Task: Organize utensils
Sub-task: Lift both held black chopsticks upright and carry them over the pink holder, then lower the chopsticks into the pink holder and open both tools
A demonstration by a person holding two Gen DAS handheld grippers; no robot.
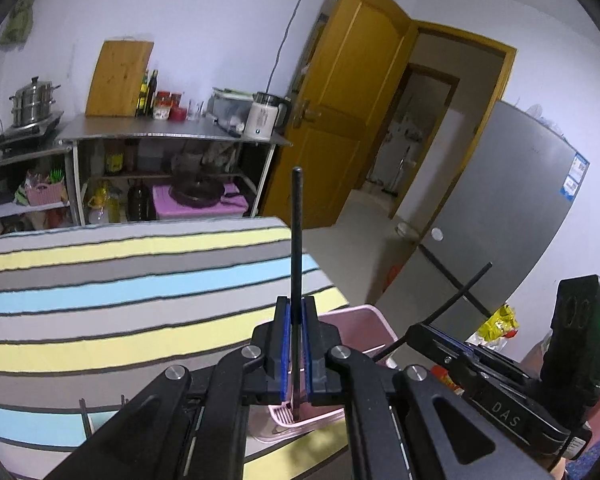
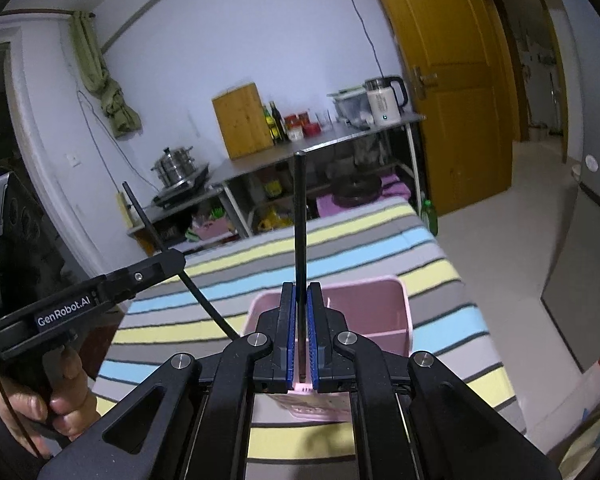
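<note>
The left gripper and right gripper are each clamping a black chopstick upright. The pink basket is sitting just below both. The thin sticks are probably risking a tilt and missing the rim on release.

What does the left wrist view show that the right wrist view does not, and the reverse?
Only the left wrist view shows the grey fridge at right and two dark chopsticks standing at the lower left. Only the right wrist view shows the person's left hand on the handle and the knotted green curtain. Both show the pink basket on the striped cloth, each gripper shut on a black chopstick: left gripper, right gripper.
</note>
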